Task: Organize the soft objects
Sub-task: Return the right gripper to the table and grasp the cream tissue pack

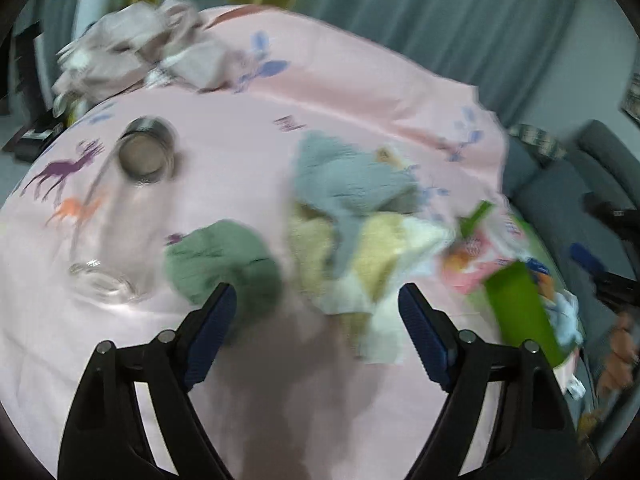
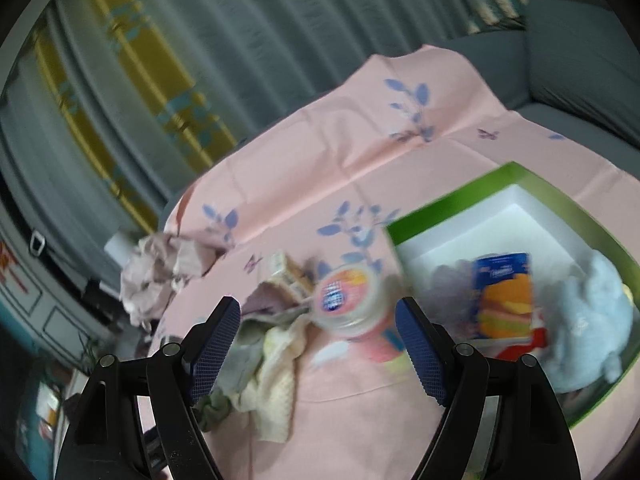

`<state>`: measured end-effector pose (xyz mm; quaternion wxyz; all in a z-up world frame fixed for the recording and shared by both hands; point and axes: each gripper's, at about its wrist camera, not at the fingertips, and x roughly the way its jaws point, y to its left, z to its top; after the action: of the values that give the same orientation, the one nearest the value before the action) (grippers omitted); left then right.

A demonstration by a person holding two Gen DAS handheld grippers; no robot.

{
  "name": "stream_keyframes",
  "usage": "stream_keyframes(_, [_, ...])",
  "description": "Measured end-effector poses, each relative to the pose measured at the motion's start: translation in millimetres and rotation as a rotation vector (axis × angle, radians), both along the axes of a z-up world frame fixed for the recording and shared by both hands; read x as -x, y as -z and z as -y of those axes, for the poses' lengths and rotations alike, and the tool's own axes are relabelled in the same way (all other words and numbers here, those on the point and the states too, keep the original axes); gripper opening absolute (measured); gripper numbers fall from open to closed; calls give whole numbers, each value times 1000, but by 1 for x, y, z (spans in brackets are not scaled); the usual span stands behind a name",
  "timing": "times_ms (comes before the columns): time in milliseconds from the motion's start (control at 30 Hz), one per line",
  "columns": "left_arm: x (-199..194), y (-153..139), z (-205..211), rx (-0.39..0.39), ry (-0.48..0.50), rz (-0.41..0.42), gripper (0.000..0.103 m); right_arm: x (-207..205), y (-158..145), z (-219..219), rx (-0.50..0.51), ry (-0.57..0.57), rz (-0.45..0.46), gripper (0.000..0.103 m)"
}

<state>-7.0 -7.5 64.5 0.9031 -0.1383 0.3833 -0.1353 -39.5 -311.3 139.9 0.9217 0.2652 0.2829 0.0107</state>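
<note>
On the far left of my left wrist view, a crumpled pale pink cloth (image 1: 132,48) sits at the back edge of the pink tablecloth (image 1: 340,80), and nearer me a metal cup (image 1: 146,154) and a clear glass jar (image 1: 102,280) stand apart from each other. My left gripper (image 1: 316,308) has its jaws spread wide with nothing between them; a green cloth (image 1: 224,260) lies just beyond its left fingertip. Right of that is a loose heap: a grey-blue cloth (image 1: 352,176) draped over a yellow cloth (image 1: 380,248) and a white one (image 1: 400,308). Everything is smeared by motion blur.

Through the right wrist view, my right gripper (image 2: 318,320) is also spread apart and empty. Beyond it lie the yellow cloth (image 2: 276,364), a round lidded tub (image 2: 348,292), then the green-rimmed box (image 2: 592,208), holding a blue carton (image 2: 504,296) and a light blue plush (image 2: 592,312).
</note>
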Motion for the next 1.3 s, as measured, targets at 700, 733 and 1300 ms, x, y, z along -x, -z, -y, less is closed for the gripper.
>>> stream_keyframes(700, [-20,4,-42,99,-82,-115,63,-235,53,-101,242,-33,-486,42])
stream_keyframes(733, [-20,5,-42,98,-79,-118,63,-236,58,-99,238,-25,-492,36])
stream_keyframes(1300, [-14,7,-40,76,-111,-117,63,-110,-20,-107,21,-178,-155,25])
